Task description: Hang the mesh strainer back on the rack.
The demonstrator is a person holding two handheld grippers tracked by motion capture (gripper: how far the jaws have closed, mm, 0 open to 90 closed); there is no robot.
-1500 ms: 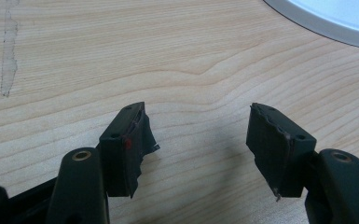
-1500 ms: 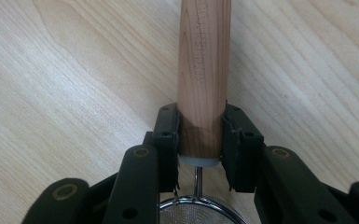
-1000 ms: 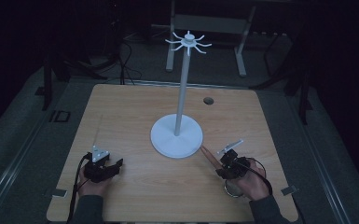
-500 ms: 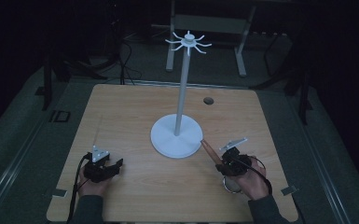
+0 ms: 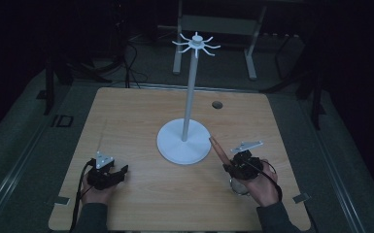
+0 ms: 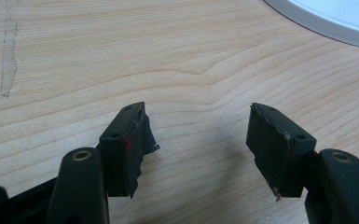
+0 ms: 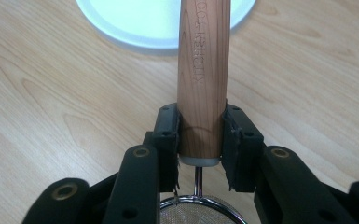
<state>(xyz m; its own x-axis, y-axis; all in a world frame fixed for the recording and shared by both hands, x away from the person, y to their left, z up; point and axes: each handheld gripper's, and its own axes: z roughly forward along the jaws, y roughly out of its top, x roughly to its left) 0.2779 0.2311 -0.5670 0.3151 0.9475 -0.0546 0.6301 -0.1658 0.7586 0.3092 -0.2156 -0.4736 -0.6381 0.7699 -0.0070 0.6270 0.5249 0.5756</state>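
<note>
Strainer: a small mesh strainer (image 7: 199,211) with a wooden handle (image 7: 203,79), held in the right claw (image 7: 200,140); its metal rim and mesh sit just behind the claw, toward the person's hand.
Long axis: the handle runs straight forward out of the claw, pointing at the white stand (image 5: 188,104).
Right claw: clenched on the handle near its ferrule end, jaws pressed to both sides of the wood.
Stand from the claw: the round base (image 7: 165,21) lies just ahead of the handle tip; the pole rises beyond it, and the hooks (image 5: 195,44) sit well above the claw.
Nearer hand: the right one; the handle tip is almost at the base's edge.
Left claw (image 6: 198,135): released, jaws wide apart over bare bench (image 6: 177,60), holding nothing, well apart from the strainer.
Judgement: hanging it likely calls for a lift to the hooks.
</note>
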